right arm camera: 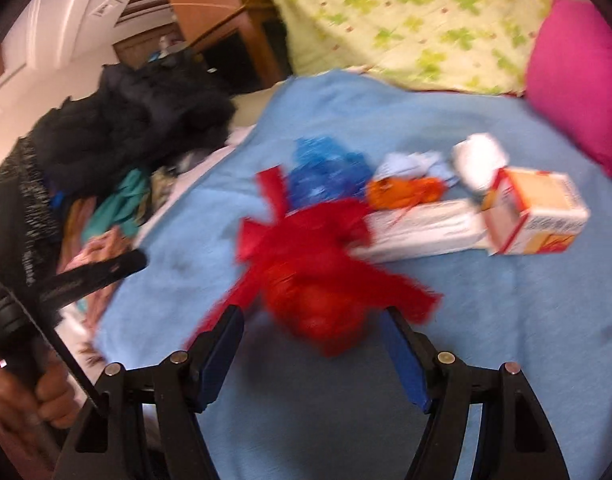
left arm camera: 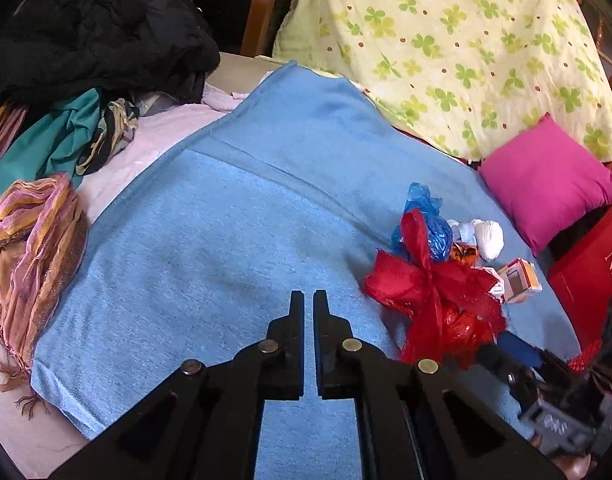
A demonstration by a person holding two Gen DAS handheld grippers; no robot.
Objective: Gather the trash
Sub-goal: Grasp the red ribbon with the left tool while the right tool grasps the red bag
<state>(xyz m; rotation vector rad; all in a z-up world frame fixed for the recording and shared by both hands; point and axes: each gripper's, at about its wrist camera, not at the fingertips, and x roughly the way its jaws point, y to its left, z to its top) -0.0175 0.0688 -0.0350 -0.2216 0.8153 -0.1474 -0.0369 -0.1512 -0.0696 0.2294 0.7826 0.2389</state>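
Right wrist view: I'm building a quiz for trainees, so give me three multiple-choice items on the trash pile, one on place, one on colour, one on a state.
1. The trash lies on:
A. a blue blanket
B. a wooden floor
C. a glass table

2. The wrapping nearest the right gripper is:
A. green
B. red
C. black

3. The right gripper is:
A. open
B. shut on a box
C. shut on a cushion

Answers:
1 A, the blue blanket spreads under every piece.
2 B, the red wrapping sits just ahead of the right gripper.
3 A, its blue fingers stand wide apart, holding nothing.

A home bedroom: blue blanket [left arm camera: 225,208], pink pillow [left arm camera: 546,184], piled clothes [left arm camera: 97,40].
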